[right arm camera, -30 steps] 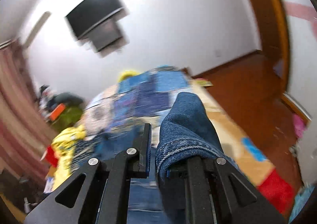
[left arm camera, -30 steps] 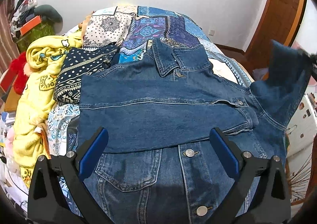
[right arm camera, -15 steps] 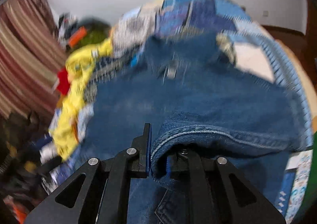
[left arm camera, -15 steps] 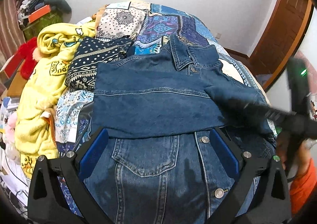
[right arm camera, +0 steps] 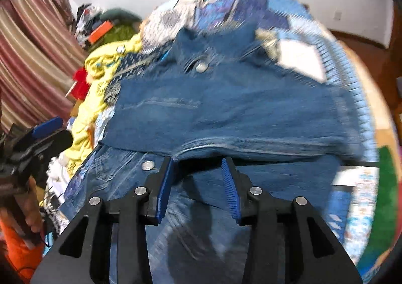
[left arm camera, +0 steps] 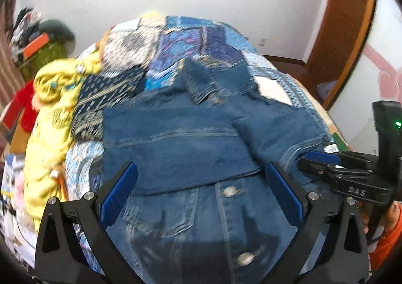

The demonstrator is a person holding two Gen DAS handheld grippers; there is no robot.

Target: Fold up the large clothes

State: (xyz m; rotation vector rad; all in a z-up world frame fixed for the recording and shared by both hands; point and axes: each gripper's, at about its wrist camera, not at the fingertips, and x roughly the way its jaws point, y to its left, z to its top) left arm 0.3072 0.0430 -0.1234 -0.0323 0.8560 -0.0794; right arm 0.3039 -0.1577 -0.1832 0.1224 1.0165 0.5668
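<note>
Denim jacket [left arm camera: 176, 138] lies on the bed; right claw [right arm camera: 198, 166] just released its sleeve, left claw [left arm camera: 201, 178] spread wide.

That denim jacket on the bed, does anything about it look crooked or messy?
Nothing stands out on the denim jacket: both sleeves lie folded across its chest. The clutter is beside it, a crumpled yellow garment heaped along the bed's edge.

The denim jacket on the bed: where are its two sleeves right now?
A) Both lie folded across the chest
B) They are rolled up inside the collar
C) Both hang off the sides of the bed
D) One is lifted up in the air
A: on the denim jacket both sleeves lie flat across the chest, below the collar; nothing is lifted, and the right gripper stands open and empty.
</note>
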